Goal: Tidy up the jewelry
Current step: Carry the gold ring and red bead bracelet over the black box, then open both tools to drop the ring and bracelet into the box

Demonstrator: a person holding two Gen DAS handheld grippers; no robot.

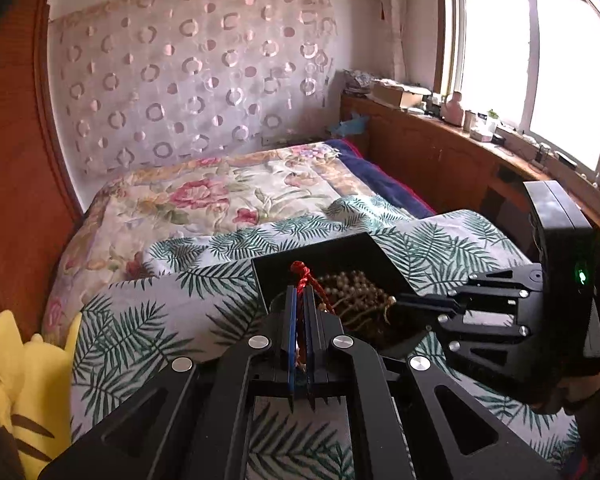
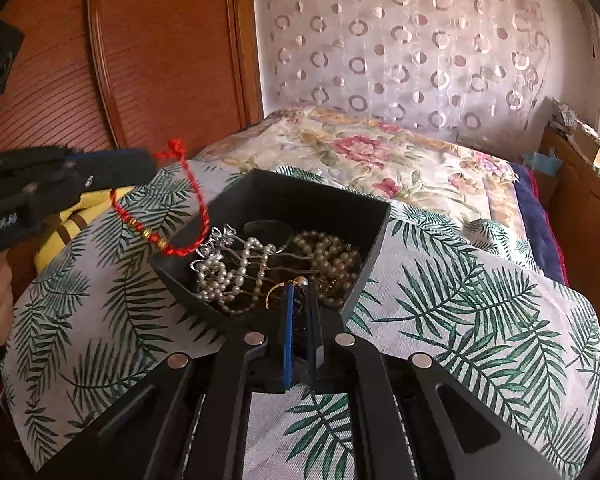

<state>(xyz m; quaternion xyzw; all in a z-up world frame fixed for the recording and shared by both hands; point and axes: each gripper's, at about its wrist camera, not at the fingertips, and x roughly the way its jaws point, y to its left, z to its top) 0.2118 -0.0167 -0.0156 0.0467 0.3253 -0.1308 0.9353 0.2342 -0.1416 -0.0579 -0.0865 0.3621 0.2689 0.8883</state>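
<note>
Cord, limp and featherlight: your left gripper (image 2: 150,168) is clamped on the red string bracelet (image 2: 168,216), dangling at nine o'clock of the black box (image 2: 374,236). Your right gripper (image 2: 299,292) is closed at the box's near rim, apparently pinching a fine chain. Pearl strands (image 2: 228,272) inside tangle easily; pinch single loops.

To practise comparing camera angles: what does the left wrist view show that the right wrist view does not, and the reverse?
Only the left wrist view shows the window and the cluttered sill.

Only the right wrist view shows the red cord bracelet hanging as a full loop with gold beads, plus the white pearls and a silver clip.

Both show the black tray, the palm-leaf cloth, the left gripper shut on the bracelet, and the right gripper shut at the tray's edge.
</note>
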